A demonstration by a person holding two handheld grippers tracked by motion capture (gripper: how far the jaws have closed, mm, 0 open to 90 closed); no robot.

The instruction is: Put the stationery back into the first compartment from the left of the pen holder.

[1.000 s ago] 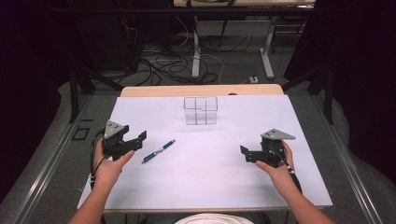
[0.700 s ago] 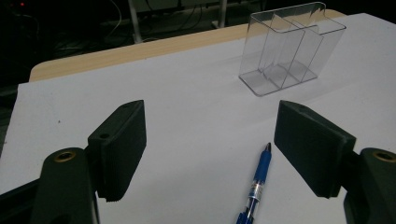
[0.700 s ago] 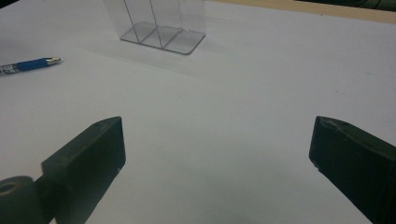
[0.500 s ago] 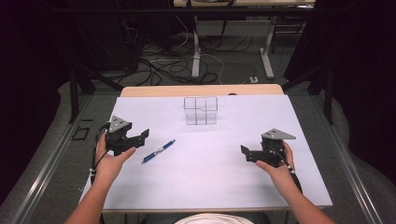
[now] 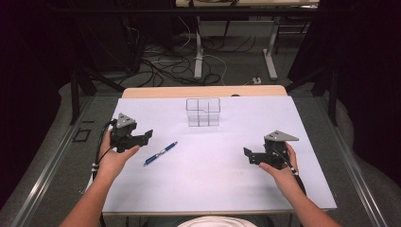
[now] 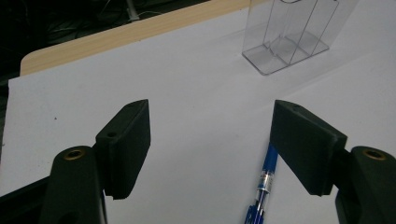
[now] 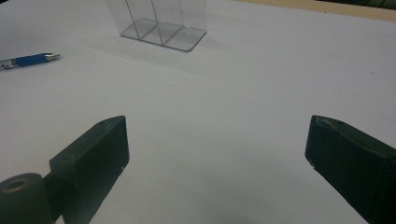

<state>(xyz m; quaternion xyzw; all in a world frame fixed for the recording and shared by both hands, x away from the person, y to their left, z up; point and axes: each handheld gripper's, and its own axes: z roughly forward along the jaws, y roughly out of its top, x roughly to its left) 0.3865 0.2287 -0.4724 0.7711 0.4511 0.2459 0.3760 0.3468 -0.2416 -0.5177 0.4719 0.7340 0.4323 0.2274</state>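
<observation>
A blue pen [image 5: 161,153] lies flat on the white table cover [image 5: 213,189], left of centre. A clear plastic holder [image 5: 203,112] with several compartments stands upright and empty near the far edge. My left gripper [image 5: 147,135] is open just left of the pen, nothing between its jaws. In the left gripper view the gripper [image 6: 215,144] has the pen [image 6: 263,184] by its right jaw and the holder [image 6: 292,37] beyond. My right gripper [image 5: 247,154] is open and empty at the right. In the right gripper view the gripper [image 7: 219,149] faces the holder [image 7: 161,23], with the pen [image 7: 28,60] far left.
A bare wooden strip [image 5: 203,91] runs along the table's far edge. Beyond it, cables [image 5: 161,61] and white desk legs [image 5: 198,52] stand on a dark floor. A metal rail [image 5: 47,170] runs along the left side.
My left gripper has moved a little forward, away from the person, and stays near the pen. The right gripper, pen and holder have not moved.
</observation>
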